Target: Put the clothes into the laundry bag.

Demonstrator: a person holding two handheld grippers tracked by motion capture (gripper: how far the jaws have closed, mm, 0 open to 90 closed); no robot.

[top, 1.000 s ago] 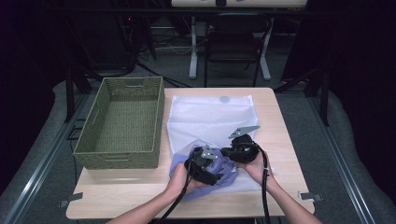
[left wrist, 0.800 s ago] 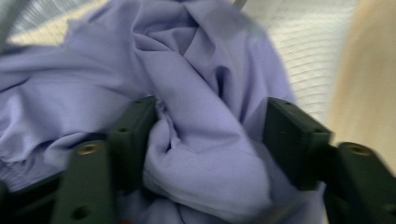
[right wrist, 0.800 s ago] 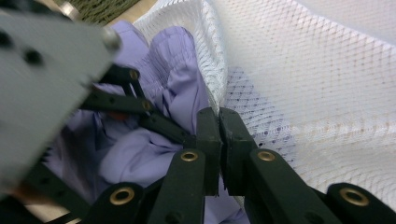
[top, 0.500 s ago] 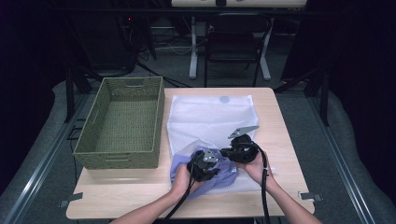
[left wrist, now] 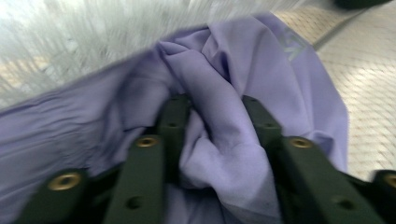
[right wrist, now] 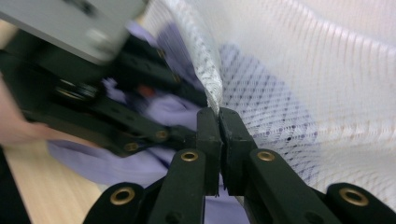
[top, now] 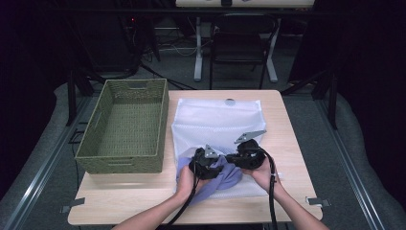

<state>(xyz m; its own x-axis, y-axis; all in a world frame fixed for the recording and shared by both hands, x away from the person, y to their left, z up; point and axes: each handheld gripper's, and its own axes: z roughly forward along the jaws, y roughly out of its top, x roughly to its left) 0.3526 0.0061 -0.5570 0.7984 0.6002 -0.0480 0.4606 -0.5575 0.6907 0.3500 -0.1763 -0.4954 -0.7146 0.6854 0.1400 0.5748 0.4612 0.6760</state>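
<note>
Peering into the white mesh bag [top: 215, 120], we lose much of the lilac cloth [top: 225, 177] behind its netting, and motion blur smears the left gripper view. Our wooden table [top: 282, 124] sits in a dark room, a woven green basket [top: 124, 124] beside the bag. Our left gripper [left wrist: 215, 116] straddles a soft cloth fold, jaws just reopening; our right gripper [right wrist: 218, 116] pinches the bag's hem.
</note>
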